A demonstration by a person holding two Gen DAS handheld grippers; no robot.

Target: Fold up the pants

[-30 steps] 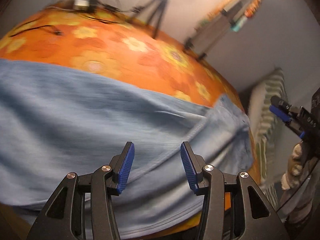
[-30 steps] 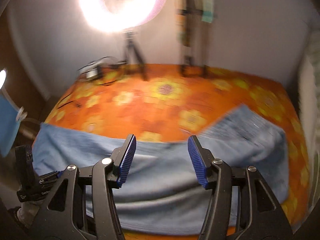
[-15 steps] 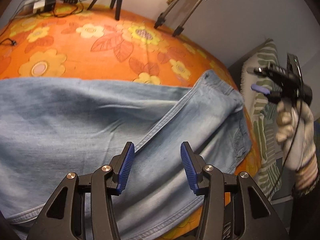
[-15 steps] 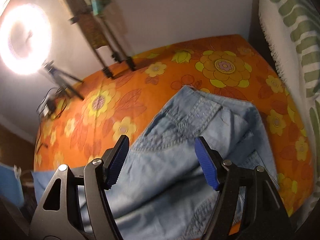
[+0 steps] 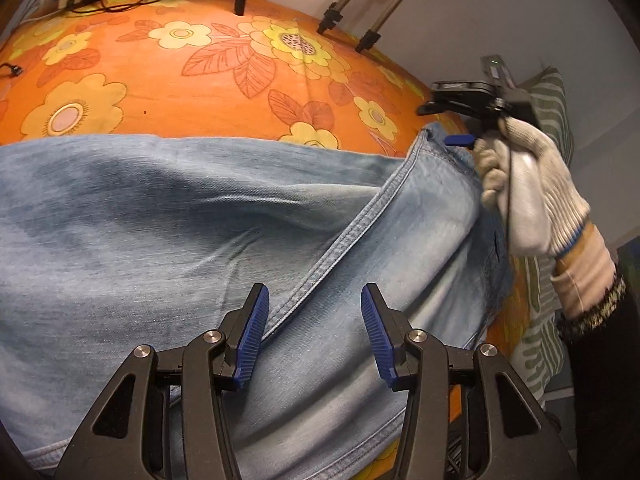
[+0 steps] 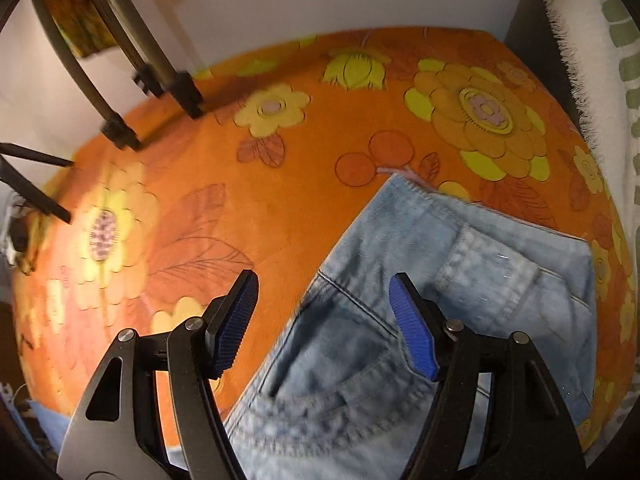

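The light blue jeans (image 5: 200,216) lay spread flat across the worktop's orange flowered cloth (image 5: 160,76), waistband at the right end. The left gripper (image 5: 314,334) hung over a leg seam, fingers apart and grasping nothing. The right gripper (image 6: 324,320), in a gloved hand (image 5: 524,196), stood over the waistband edge, fingers released with nothing between them, having just been opening.

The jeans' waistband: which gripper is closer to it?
Right. The right gripper hovers open just above the waistband; the left gripper sits open farther along the leg seam.
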